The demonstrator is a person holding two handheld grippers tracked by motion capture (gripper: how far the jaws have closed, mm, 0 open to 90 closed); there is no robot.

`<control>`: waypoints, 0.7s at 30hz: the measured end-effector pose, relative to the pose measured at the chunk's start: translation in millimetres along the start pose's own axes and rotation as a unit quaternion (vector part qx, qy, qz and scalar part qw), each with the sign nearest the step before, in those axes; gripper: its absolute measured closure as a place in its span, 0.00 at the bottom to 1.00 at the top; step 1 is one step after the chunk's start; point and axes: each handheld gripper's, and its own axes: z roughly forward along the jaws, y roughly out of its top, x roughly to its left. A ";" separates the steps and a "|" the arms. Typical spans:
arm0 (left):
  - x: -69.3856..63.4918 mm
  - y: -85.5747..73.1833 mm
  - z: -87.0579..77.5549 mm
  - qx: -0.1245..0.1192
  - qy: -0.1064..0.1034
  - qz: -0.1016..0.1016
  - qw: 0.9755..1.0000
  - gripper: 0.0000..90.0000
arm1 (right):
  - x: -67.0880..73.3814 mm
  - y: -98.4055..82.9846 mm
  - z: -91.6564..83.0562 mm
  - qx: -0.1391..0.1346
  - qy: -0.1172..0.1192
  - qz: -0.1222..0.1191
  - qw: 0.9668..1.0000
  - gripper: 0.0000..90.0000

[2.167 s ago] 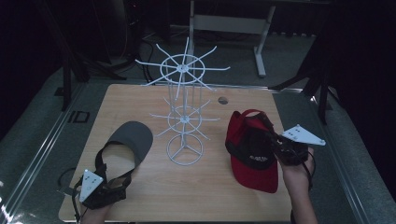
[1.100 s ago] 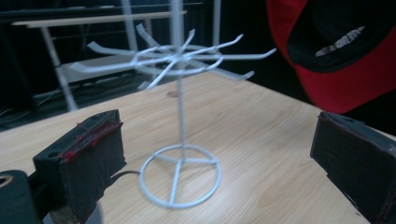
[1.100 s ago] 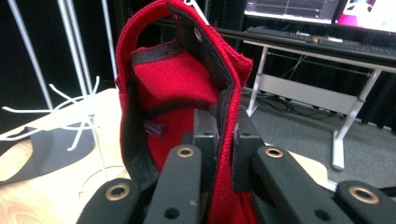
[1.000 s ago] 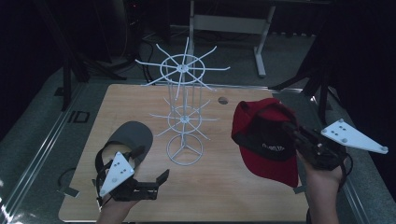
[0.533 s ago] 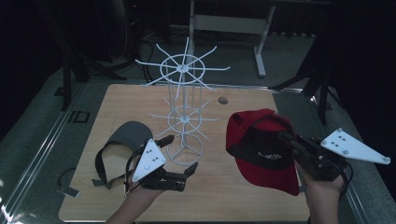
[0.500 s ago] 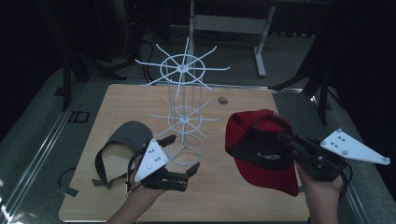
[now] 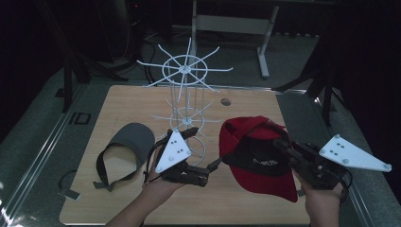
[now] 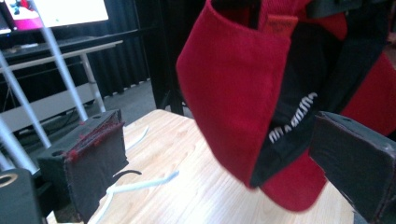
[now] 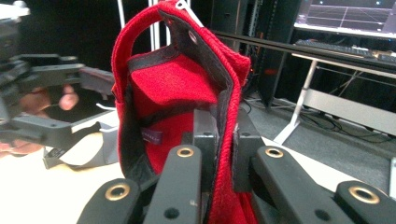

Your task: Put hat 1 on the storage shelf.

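A red cap (image 7: 257, 156) with a black inner band hangs in the air over the right half of the table. My right gripper (image 7: 279, 143) is shut on its rim; in the right gripper view the jaws (image 9: 225, 135) pinch the red fabric and black band of the cap (image 9: 177, 93). My left gripper (image 7: 205, 147) is held above the table's middle, open, pointing right at the cap. In the left gripper view its wide-apart pads (image 8: 93, 158) frame the cap's edge (image 8: 243, 93) without touching it.
A white wire rack (image 7: 185, 94) with spoked rings stands mid-table just behind the left gripper. A grey visor (image 7: 132, 139) lies flat at the left. The wooden table (image 7: 118, 104) has a small hole (image 7: 225, 101) near its back edge.
The left gripper has left the visor and moved right and up to the cap. The right gripper has shifted the cap a little to the left.
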 end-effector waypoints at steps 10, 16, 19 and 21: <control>-3.8 14.9 28.9 0.022 -0.003 0.006 1.000 0.06 | 9.5 0.3 2.0 -0.005 0.017 -0.004 1.000 0.94; -4.5 20.2 41.3 0.025 0.002 0.007 1.000 0.16 | 11.7 -2.1 6.6 -0.001 0.025 -0.002 1.000 0.94; -6.7 21.1 46.5 0.028 0.008 0.013 0.999 0.23 | 11.6 -2.8 8.8 0.001 0.025 -0.002 1.000 0.94; -6.8 21.5 48.3 0.027 0.012 0.014 0.999 0.29 | 10.8 -3.1 10.0 0.004 0.024 -0.003 1.000 0.94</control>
